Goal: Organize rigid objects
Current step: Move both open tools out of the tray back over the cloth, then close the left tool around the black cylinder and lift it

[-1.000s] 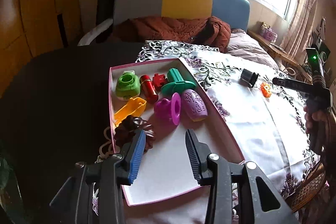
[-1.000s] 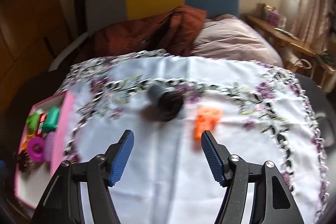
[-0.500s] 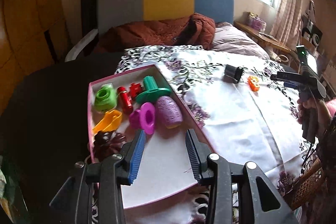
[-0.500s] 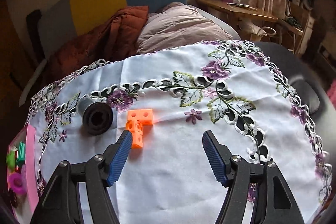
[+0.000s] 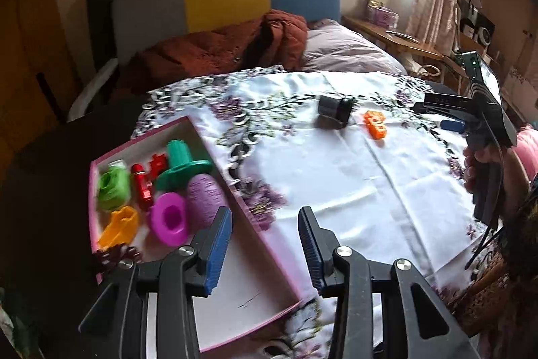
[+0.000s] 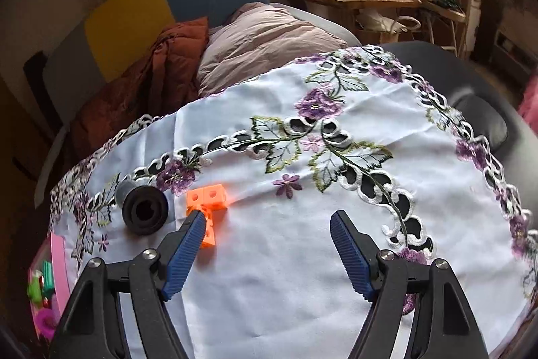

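**Both grippers spread and empty over the cloth**

Right gripper (image 6: pixel 269 224) hovers low over the white embroidered cloth (image 6: pixel 302 258), fingers wide apart with nothing between them. It points toward the far edge of the cloth, tilted slightly down. Its left fingertip overlaps the orange block (image 6: pixel 208 207) in this view; whether it touches cannot be told. Just left of the block lies the black spool (image 6: pixel 145 211) on its side, open end toward the camera, close to the block but apart from it.

From the left wrist view, the right gripper (image 5: pixel 440 115) comes in from the right edge, held level in a hand (image 5: pixel 477 164) wrapped round its handle, its fingers reaching toward the block (image 5: pixel 375 124) and spool (image 5: pixel 334 108).

Left gripper (image 5: pixel 265 231) is also spread, holding nothing, raised above the near right wall of the pink tray (image 5: pixel 262 241). At the tray's far end sit a green piece (image 5: pixel 112 187), a red piece (image 5: pixel 143 187), a teal flanged piece (image 5: pixel 181 164), a purple barrel (image 5: pixel 205 194), a magenta ring (image 5: pixel 168 221), a yellow piece (image 5: pixel 119 226) and a dark piece (image 5: pixel 114 256) at the tray's left edge.
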A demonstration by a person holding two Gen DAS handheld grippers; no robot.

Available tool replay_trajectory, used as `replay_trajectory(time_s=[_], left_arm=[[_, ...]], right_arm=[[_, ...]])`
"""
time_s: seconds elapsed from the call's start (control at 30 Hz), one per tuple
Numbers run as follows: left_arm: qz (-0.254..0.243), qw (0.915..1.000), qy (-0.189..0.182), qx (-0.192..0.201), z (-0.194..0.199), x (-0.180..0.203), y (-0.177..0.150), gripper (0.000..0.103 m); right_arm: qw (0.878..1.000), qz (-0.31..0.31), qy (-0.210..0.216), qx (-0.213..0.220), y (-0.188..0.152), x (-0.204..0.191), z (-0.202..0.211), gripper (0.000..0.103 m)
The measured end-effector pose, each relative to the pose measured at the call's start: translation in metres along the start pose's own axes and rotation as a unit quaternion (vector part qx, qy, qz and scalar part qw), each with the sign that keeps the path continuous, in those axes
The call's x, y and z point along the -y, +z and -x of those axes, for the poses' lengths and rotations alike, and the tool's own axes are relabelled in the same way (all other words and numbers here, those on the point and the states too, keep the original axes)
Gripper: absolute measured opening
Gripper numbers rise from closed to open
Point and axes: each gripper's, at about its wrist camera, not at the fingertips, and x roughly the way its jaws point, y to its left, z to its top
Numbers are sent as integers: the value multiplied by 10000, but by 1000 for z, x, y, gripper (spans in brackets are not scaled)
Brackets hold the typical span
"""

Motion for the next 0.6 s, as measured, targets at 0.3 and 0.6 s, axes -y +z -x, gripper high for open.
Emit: replay_trajectory(time_s=[0.3, 0.6], left_arm=[[-148, 9986, -478, -191, -44, 34, 42, 52], [-400, 9948, -875, -337, -119, 69, 100, 82]], right_arm=[[9986, -484, 215, 4, 4, 14, 3, 78], [9967, -647, 461, -141, 4, 17, 0, 80]])
